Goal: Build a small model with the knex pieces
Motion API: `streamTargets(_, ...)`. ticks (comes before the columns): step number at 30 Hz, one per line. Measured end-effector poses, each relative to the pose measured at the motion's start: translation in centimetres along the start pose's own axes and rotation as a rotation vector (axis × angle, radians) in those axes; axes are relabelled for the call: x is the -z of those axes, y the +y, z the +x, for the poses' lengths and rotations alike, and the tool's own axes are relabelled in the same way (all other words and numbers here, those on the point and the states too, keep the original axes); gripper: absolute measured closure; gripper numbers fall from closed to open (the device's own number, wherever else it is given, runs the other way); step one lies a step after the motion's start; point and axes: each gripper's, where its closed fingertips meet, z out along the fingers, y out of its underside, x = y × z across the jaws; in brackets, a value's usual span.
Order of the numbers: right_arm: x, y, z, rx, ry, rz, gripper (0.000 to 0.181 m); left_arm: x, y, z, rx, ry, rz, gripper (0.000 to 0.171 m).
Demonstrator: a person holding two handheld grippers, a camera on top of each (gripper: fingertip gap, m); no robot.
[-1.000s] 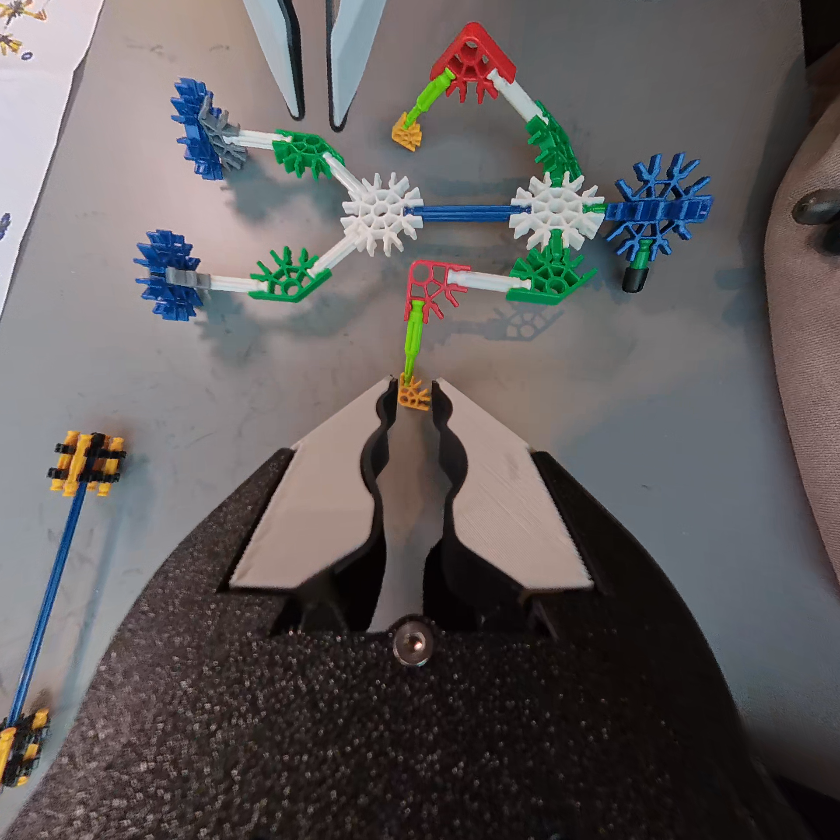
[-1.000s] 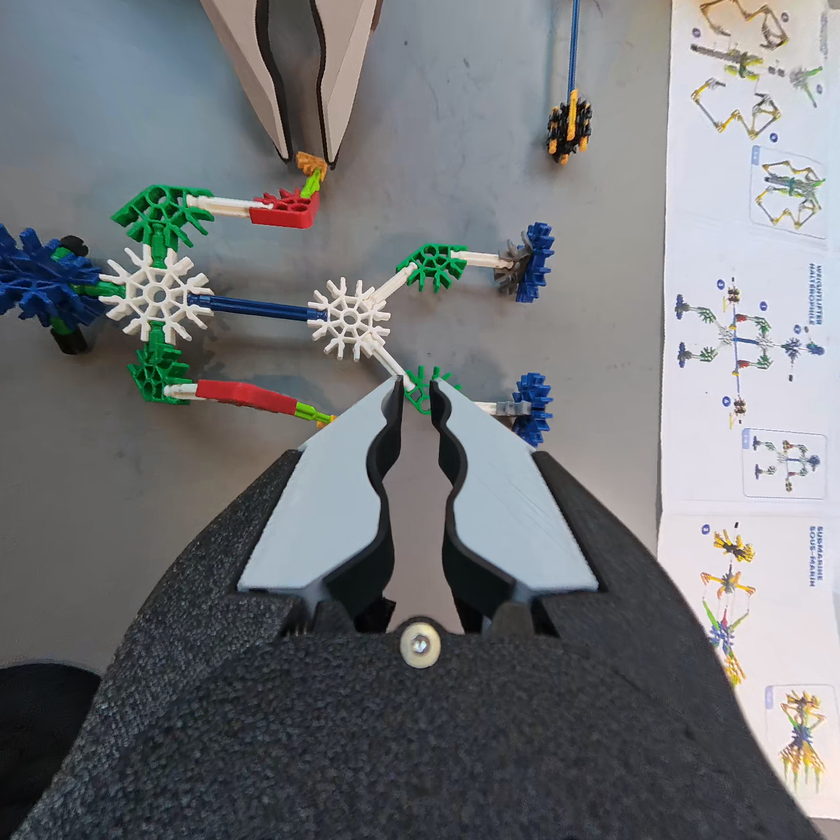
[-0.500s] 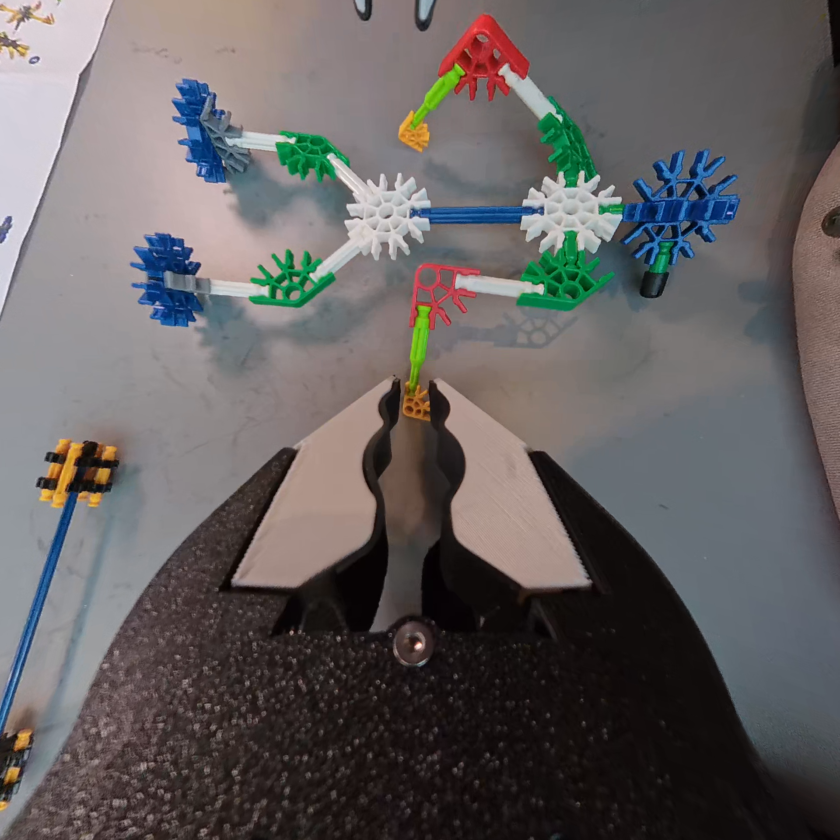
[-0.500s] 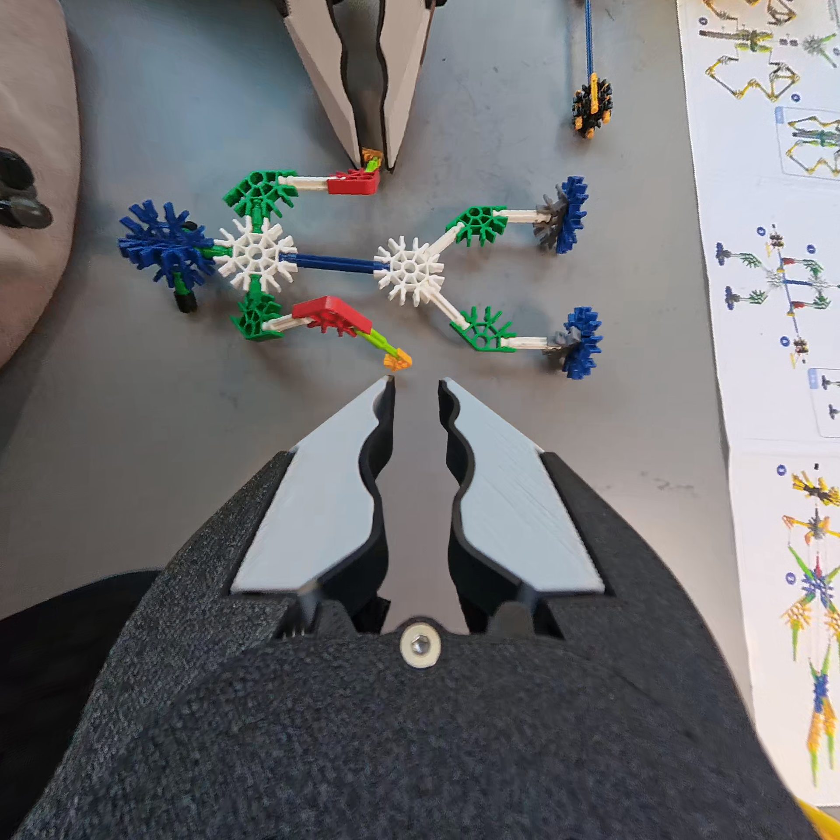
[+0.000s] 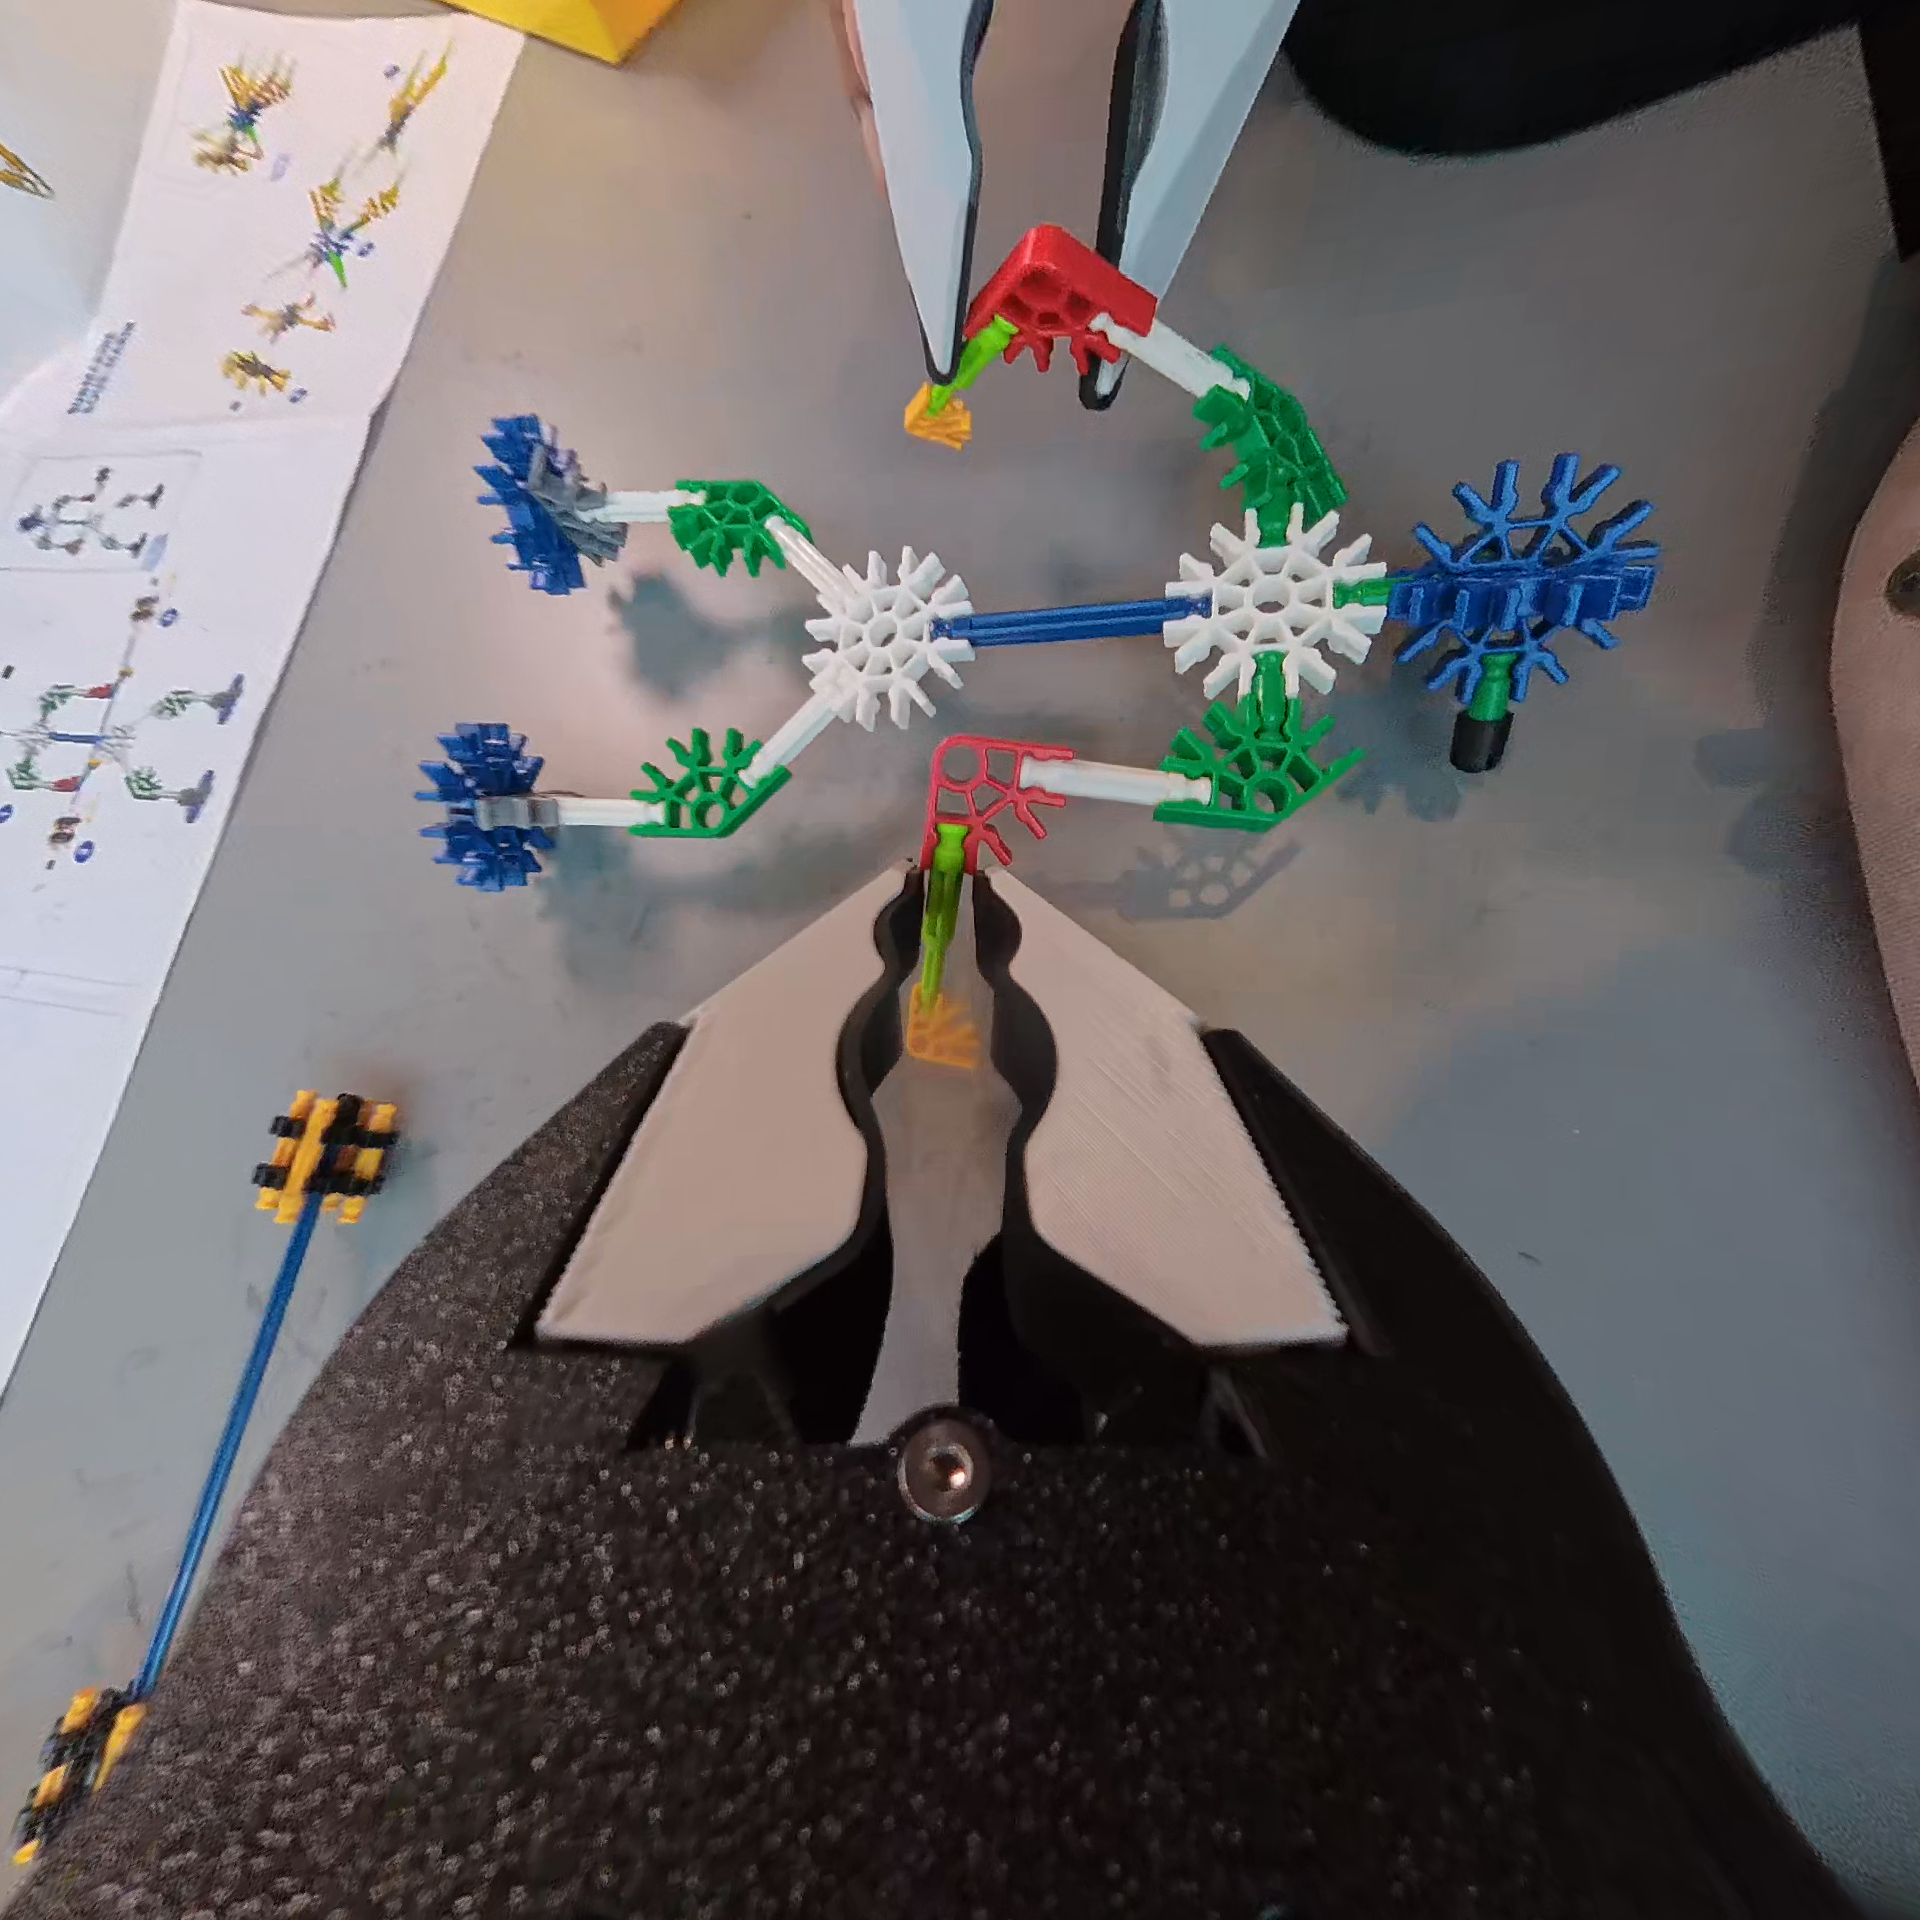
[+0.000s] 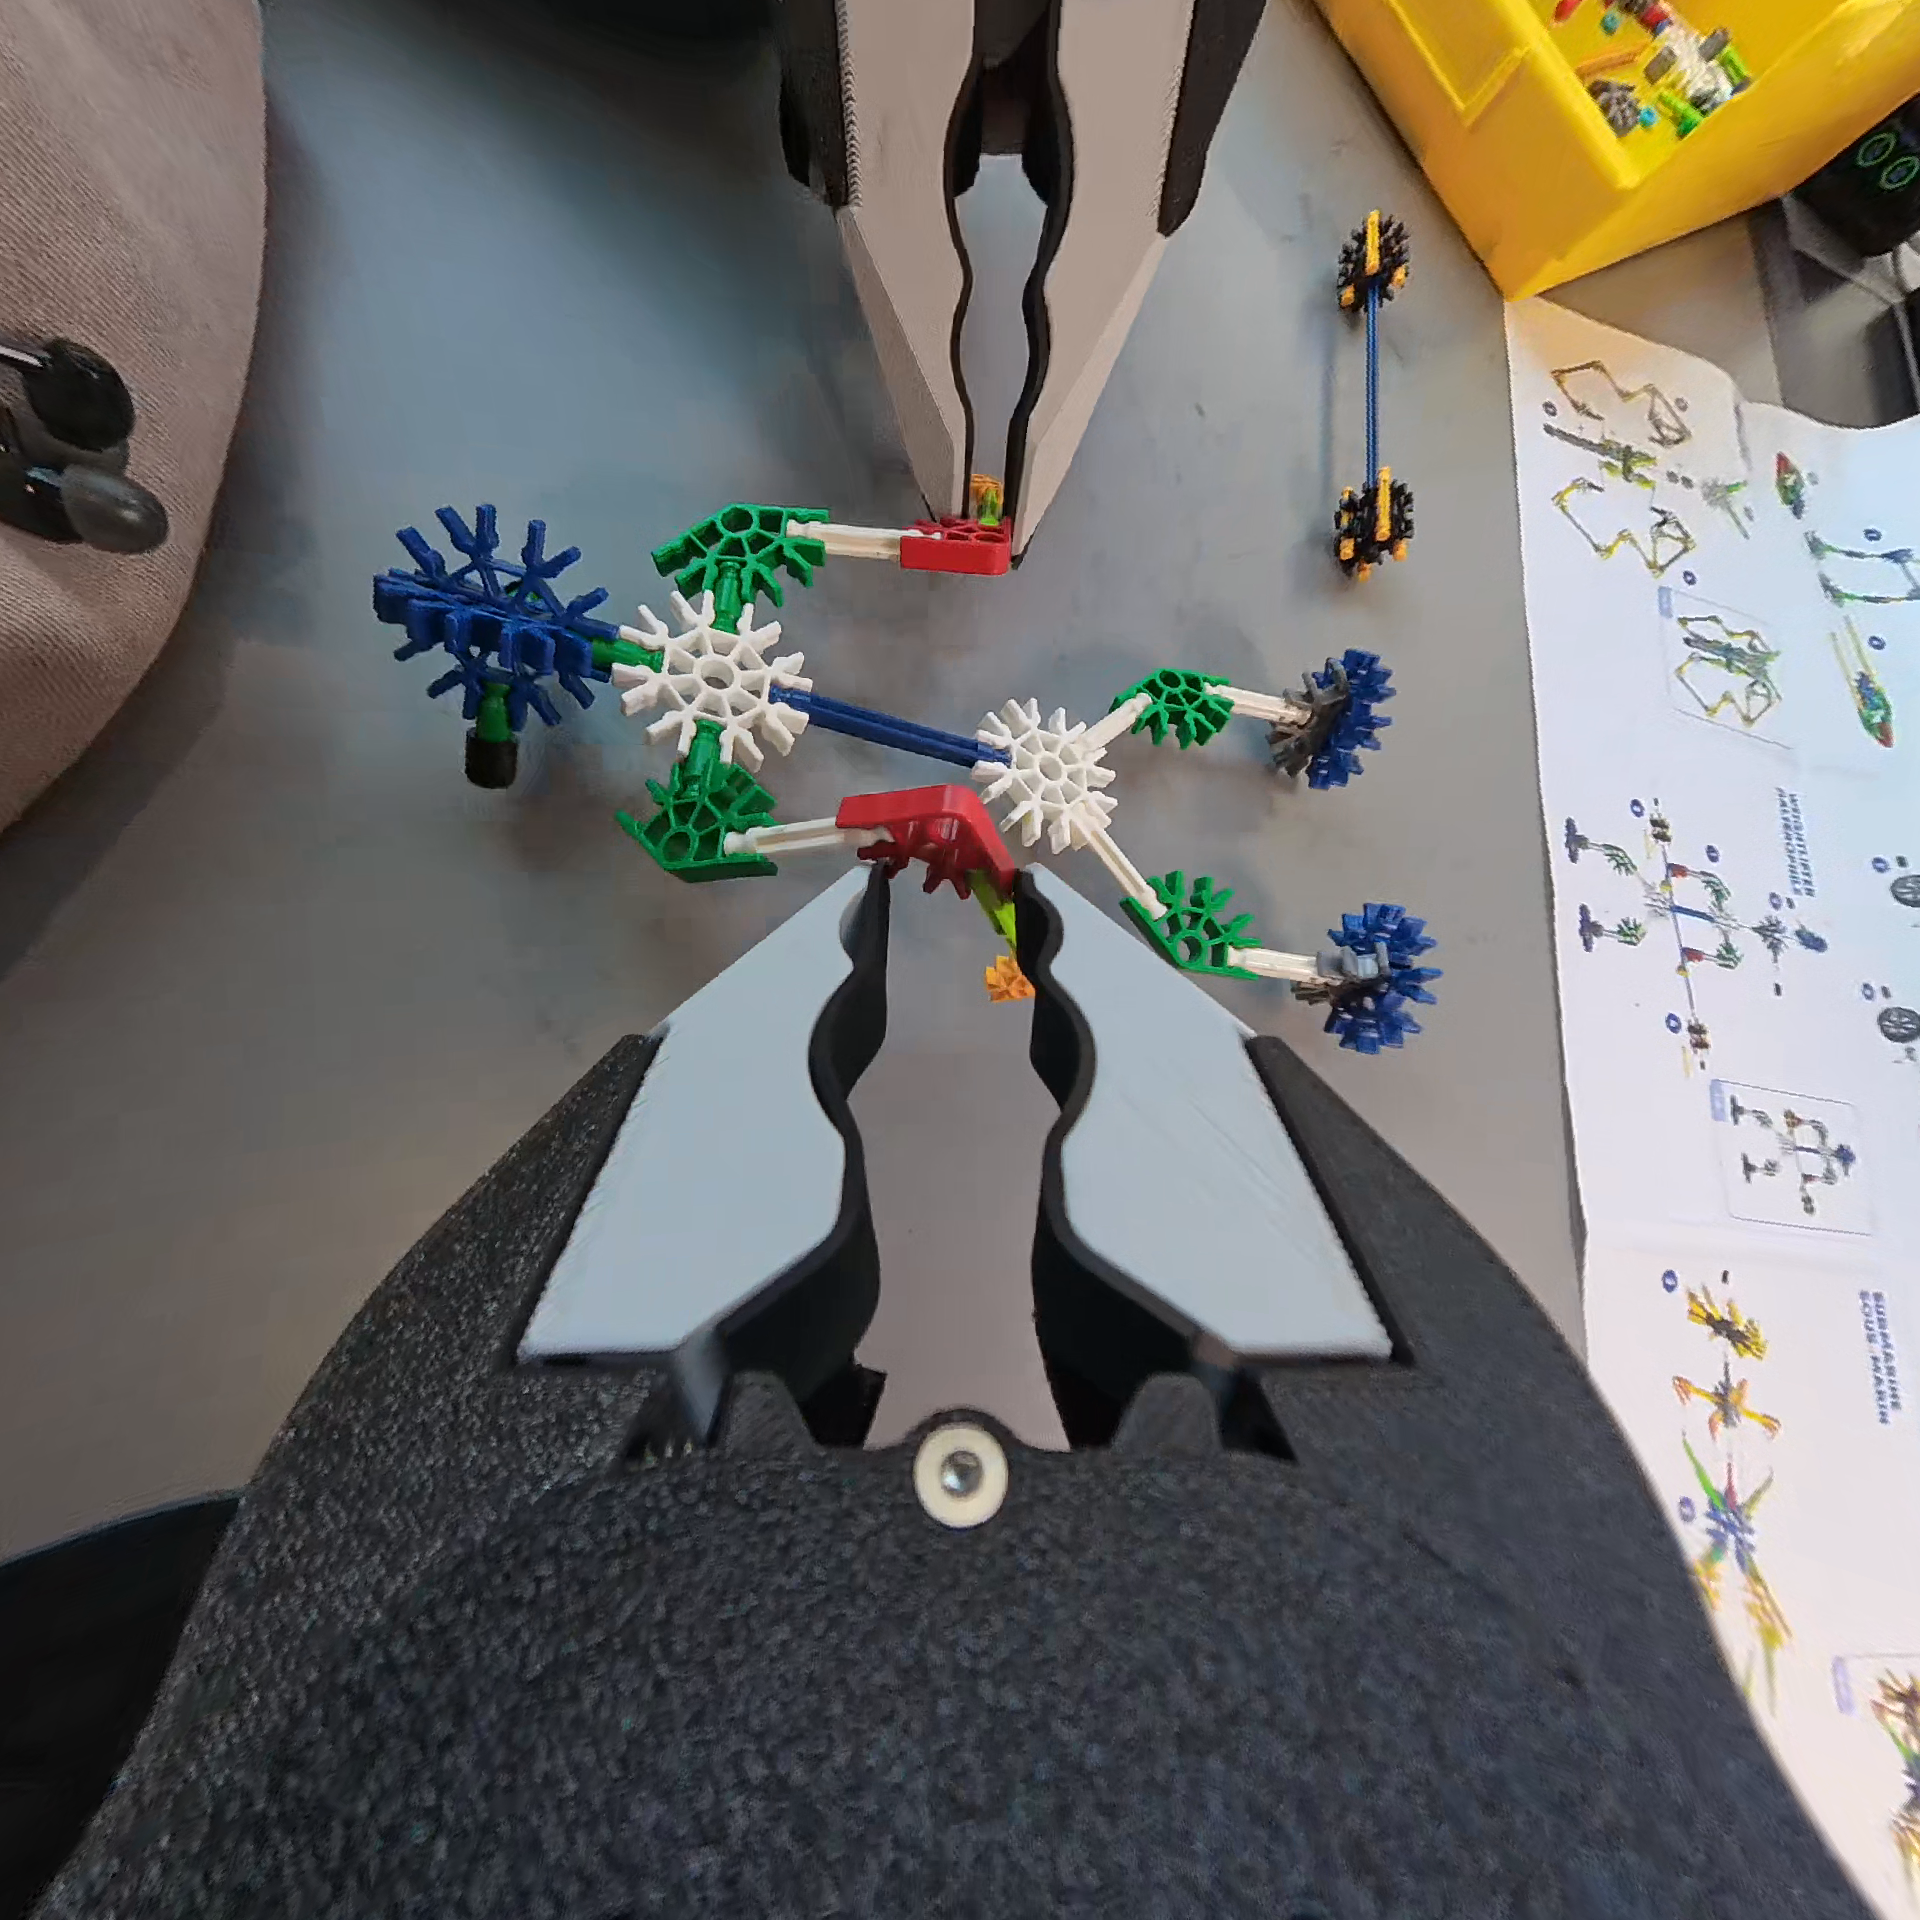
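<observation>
A toy figure of plastic rods and connectors [image 5: 1049,634] lies flat on the grey desk [image 5: 1558,1039], its long axis along the blue rod [image 5: 1060,627] that joins two white snowflake connectors. In the left wrist view that axis runs left to right: the end with the large blue snowflake [image 5: 1522,592] points toward a beige cushion [image 5: 1870,727] at the desk's edge, and two legs, each ending in a small blue wheel, point toward the instruction sheet [image 5: 156,582].

The left hand-held gripper [image 5: 945,883] has its fingers nearly together around the light green rod [image 5: 940,914] of the nearer arm, tips just beside the red corner connector [image 5: 982,784]; the small orange tip [image 5: 943,1034] lies between the fingers, farther back. Whether the pads actually press the rod I cannot tell.

The right hand-held gripper [image 6: 951,883] stands parted at the opposite arm, one finger on each side of the other red corner connector [image 6: 925,821], which tilts up off the desk; the green rod and orange tip [image 6: 1006,977] sit by the inner face of one finger. Contact cannot be made out.

A blue axle with yellow-and-black wheels [image 6: 1371,400] lies apart from the figure, between it and a yellow parts bin [image 6: 1558,135] at the desk's corner. The sheet carries coloured model drawings and small printed headings.
</observation>
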Motion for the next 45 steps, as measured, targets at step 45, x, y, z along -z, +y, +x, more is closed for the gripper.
streamTargets(45,-3.9,-1.3,13.0,-0.385,0.224,-0.031,0.164,-1.0,3.5,-6.1,0.377,-0.026,-0.100,0.165)
